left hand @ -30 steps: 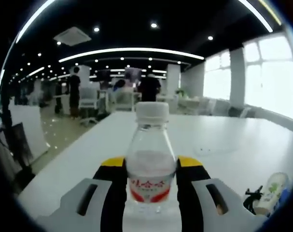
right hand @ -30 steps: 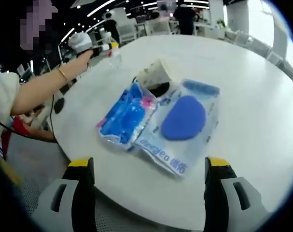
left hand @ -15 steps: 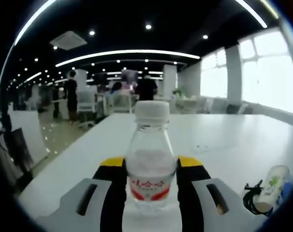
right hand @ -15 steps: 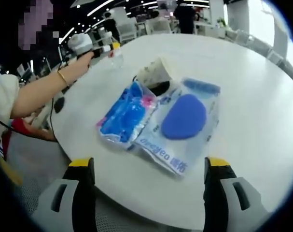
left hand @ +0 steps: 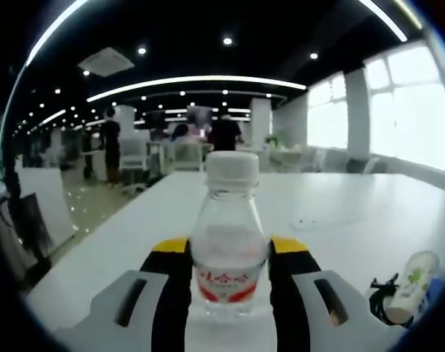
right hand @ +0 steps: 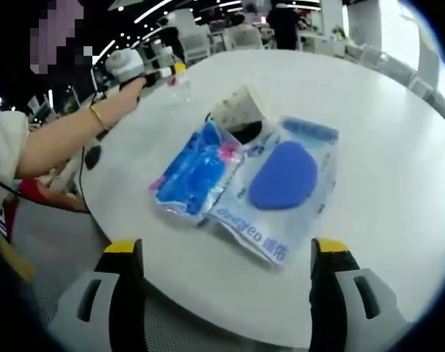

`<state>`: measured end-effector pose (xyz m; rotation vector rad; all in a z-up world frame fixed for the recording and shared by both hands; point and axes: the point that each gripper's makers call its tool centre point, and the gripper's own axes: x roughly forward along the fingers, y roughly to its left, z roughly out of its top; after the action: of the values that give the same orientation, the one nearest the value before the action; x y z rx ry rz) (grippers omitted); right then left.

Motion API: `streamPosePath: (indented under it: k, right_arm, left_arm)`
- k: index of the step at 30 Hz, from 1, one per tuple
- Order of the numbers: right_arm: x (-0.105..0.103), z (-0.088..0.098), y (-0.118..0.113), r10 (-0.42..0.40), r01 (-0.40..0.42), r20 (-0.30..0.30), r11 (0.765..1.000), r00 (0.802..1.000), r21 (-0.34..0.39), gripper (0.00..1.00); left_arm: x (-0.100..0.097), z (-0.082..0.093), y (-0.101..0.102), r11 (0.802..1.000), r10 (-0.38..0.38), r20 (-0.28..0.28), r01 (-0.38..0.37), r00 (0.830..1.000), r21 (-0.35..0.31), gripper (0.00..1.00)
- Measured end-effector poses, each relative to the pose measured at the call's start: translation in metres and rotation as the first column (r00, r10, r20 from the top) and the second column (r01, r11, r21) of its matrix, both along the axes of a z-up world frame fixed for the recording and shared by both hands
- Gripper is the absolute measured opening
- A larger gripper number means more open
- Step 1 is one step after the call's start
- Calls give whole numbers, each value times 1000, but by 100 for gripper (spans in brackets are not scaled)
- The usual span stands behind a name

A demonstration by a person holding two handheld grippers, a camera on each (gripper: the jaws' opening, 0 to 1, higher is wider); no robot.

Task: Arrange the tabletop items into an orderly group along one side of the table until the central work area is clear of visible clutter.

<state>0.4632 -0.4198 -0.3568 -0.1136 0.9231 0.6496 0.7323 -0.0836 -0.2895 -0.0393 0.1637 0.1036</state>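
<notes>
Almost nothing has moved since a moment ago: the water bottle (left hand: 229, 249) sits between the same two jaws, and in the right gripper view the packets have only slid a tiny bit in the picture, so that is most likely the camera moving.

The left gripper (left hand: 229, 275) has its jaws closed on the bottle's sides, just below the red label. The bottle stands straight up with its white cap on. The right gripper (right hand: 226, 282) has its jaws wide apart and holds nothing.

The job looks only just started. In the right gripper view, the bright blue packet (right hand: 194, 176) and the clear pack with a blue pad (right hand: 284, 187) lie touching each other near the middle. A small white box (right hand: 240, 106) sits at about 12 o'clock from them. In the left gripper view a small white tube (left hand: 411, 282) and a black clip (left hand: 380, 297) lie at about 4 o'clock from the bottle. All of these need lining up on one side.

The table (right hand: 398, 169) is white, smooth and round-edged. The room is a big office with round ceiling lights, bright windows, chairs, and people standing far away
</notes>
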Motion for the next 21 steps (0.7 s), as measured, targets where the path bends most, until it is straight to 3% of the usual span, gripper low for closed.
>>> streamPosePath:
  k: [5, 11, 13, 18, 21]
  right_arm:
    - [0, 0, 0, 0, 0, 2, 1000, 1000, 0, 94]
    - [0, 2, 1, 6, -6, 8, 1000, 1000, 2, 95]
    - [1, 4, 3, 7, -7, 14, 1000, 1000, 12, 95]
    - [9, 18, 10, -11, 5, 80, 997, 997, 75, 99]
    - [9, 21, 11, -9, 1, 86, 996, 996, 88, 99]
  left_arm:
    - [1, 0, 4, 1000, 16, -19, -16, 1000, -3, 42]
    - [-2, 12, 6, 1000, 15, 4, -15, 1000, -6, 55]
    - [-2, 13, 3, 997, 3, 8, -2, 1000, -74, 61]
    - [-7, 20, 3, 1000, -8, 9, 8, 1000, -30, 70]
    - [-14, 27, 0, 1000, -20, 15, 20, 1000, -20, 68]
